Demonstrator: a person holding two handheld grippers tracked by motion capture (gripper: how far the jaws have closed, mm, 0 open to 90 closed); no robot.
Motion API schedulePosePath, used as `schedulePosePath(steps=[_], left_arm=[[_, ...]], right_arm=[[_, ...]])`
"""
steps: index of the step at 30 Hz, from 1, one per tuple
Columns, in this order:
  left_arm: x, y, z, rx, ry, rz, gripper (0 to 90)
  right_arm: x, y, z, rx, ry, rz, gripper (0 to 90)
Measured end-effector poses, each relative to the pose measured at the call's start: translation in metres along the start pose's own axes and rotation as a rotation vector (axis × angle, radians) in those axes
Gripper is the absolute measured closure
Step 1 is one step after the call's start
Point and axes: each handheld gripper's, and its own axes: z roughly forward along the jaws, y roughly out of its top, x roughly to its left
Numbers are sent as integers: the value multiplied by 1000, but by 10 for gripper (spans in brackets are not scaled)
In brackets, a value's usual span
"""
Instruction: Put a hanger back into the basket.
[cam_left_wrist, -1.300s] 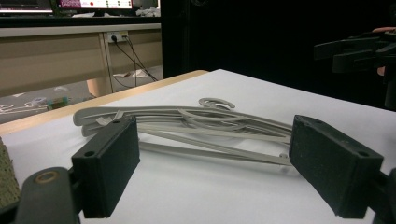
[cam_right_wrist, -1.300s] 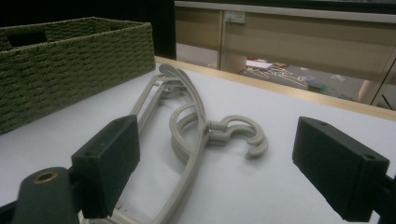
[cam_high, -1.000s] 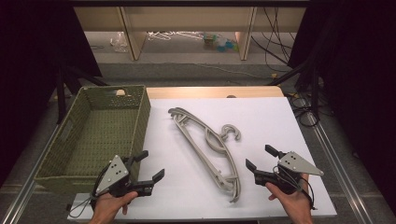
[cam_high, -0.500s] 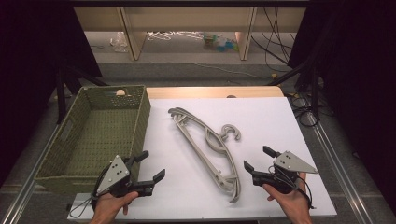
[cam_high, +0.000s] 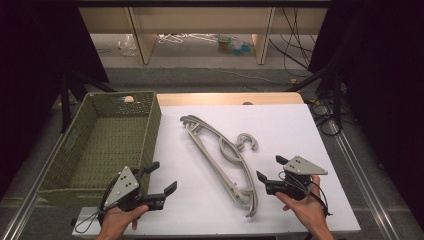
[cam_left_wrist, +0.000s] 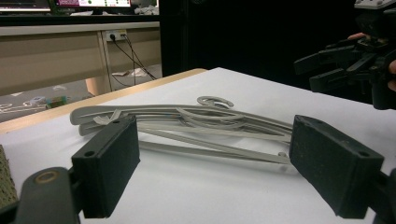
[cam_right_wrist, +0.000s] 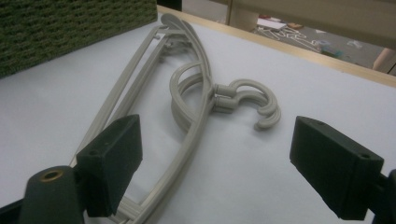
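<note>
- The grey hangers (cam_high: 220, 157) lie stacked flat on the white table sheet (cam_high: 280, 125), near its middle, running from far left to near right, between the two grippers and touched by neither.
- The right gripper view shows at least two hooks (cam_right_wrist: 252, 100) lying one on the other; from the high view the stack reads almost as one piece.
- The left gripper view looks low across the stack (cam_left_wrist: 187, 123) edge-on, with the thin bars layered.
- The left gripper (cam_high: 155, 180) hovers at the near left of the sheet, jaws spread wide and holding nothing.
- The right gripper (cam_high: 267, 170) sits just right of the hangers' near end, jaws likewise parted and empty; the left gripper view catches it far off (cam_left_wrist: 336, 65).
- A green woven basket (cam_high: 65, 150) stands beside the sheet on the left, its wall showing as a green edge in the right gripper view (cam_right_wrist: 70, 28).
- The sheet covers a wooden tabletop (cam_high: 225, 98), whose bare strip shows at the far edge.
- Beyond, pale shelving (cam_high: 200, 30) stands over a grey floor strewn with small clutter, and black cables (cam_high: 295, 50) hang at right.
</note>
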Motion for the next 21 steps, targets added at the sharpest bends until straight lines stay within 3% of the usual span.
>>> schedulePosePath(steps=[7, 15, 21], left_arm=[[-1, -1, 1, 1, 0, -8, 161], [0, -1, 1, 4, 4, 5, 161], [0, -1, 1, 8, 4, 8, 162]], right_arm=[[-2, 3, 11, 71, 1, -17, 195], [-5, 11, 37, 176, 6, -48, 224], [-6, 16, 53, 251, 23, -40, 253]])
